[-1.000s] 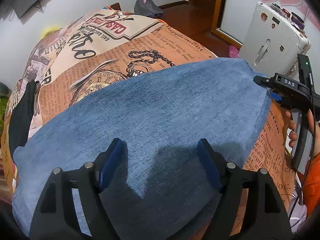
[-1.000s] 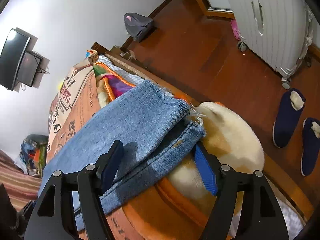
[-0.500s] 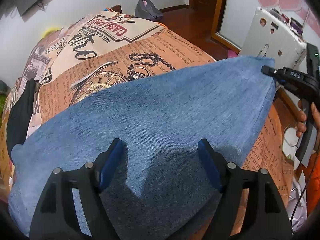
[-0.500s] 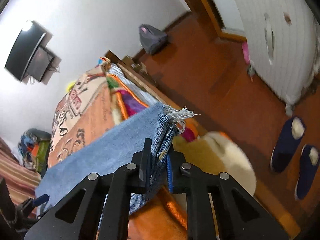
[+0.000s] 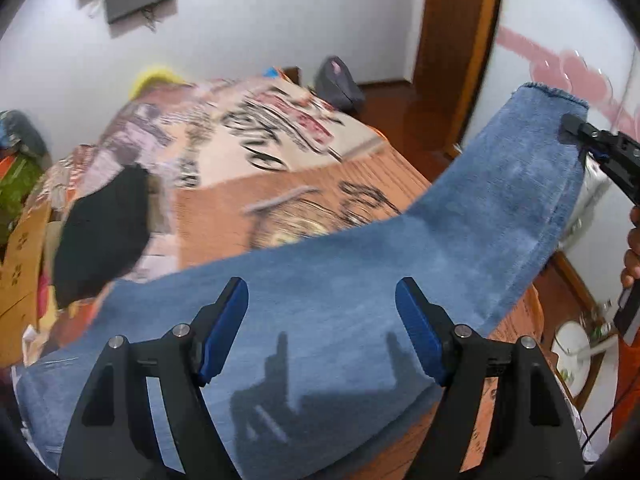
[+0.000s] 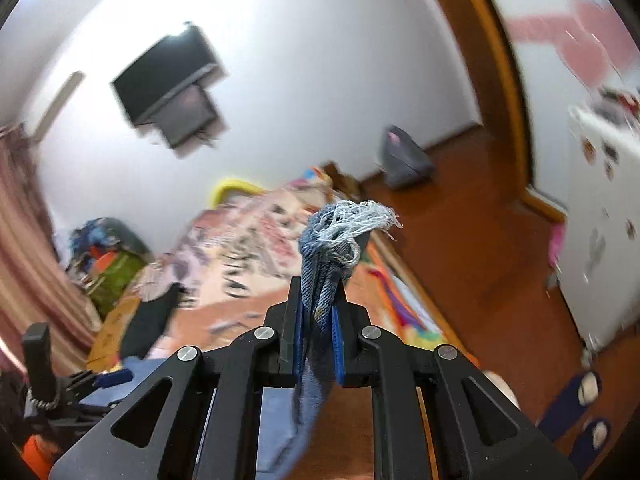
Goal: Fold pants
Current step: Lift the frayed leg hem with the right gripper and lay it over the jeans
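Blue denim pants [image 5: 360, 272] lie across the near part of the bed, folded lengthwise. My left gripper [image 5: 322, 324] is open and empty just above the middle of the denim. My right gripper [image 6: 318, 320] is shut on the frayed hem end of the pants [image 6: 340, 236] and holds it raised above the bed. In the left wrist view the right gripper [image 5: 576, 130] shows at the upper right, pinching the lifted leg end.
The bed has a newspaper-print cover [image 5: 280, 168]. A black garment [image 5: 100, 232] lies at its left edge. A white suitcase [image 6: 600, 200], dark slippers [image 6: 576, 408] and a grey bag [image 6: 404, 160] stand on the wooden floor to the right.
My right gripper closed on the pants' hem end and lifted it high off the bed. My left gripper stayed open over the denim.
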### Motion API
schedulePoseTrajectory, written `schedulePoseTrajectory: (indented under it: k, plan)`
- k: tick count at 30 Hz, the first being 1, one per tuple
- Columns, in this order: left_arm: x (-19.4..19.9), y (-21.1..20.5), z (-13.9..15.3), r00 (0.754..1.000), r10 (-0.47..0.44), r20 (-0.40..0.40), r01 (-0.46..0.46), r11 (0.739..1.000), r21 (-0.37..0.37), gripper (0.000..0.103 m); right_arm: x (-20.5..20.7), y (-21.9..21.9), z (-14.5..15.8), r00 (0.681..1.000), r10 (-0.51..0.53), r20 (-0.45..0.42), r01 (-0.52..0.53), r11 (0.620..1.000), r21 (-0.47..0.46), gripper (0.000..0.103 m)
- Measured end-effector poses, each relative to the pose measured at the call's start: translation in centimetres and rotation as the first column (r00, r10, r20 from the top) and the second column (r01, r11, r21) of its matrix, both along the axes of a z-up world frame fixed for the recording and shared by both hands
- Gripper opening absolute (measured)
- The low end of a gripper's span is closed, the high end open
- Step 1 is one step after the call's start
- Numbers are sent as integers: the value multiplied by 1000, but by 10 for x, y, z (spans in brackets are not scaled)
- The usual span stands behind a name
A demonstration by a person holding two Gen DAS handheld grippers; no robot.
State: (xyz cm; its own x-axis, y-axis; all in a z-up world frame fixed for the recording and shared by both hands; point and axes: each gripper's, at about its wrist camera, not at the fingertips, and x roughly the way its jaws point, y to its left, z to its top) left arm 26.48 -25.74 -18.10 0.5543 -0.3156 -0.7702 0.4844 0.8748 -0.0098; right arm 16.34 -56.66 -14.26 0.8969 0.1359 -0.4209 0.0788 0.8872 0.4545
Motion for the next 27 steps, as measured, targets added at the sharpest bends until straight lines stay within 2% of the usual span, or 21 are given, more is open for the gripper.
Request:
schedulePoseTrajectory:
  k: [7, 10, 14, 17, 22, 27]
  plan:
    - [-10, 84, 33, 991, 101, 87, -98, 994, -41, 77, 7, 69, 47, 981, 154, 117, -150, 988, -45, 10]
    - [-17, 120, 41, 983, 144, 118, -140, 989, -45, 77, 15, 103, 55, 966, 219, 136, -210, 975, -73, 10]
    - [-23, 165, 45, 976, 197, 97, -188, 977, -96, 77, 24, 150, 54, 941, 315, 125, -304, 947, -100, 10]
    - [-30, 192, 45, 967, 237, 90, -228, 968, -102, 77, 33, 185, 46, 914, 395, 91, -385, 917, -108, 10]
    - [-37, 213, 35, 957, 281, 76, -275, 958, -82, 77, 37, 232, 13, 851, 524, 8, -521, 847, -102, 10]
    - [-36, 213, 22, 954, 296, 53, -293, 954, -55, 77, 40, 279, -33, 766, 633, -112, -642, 763, -75, 10]
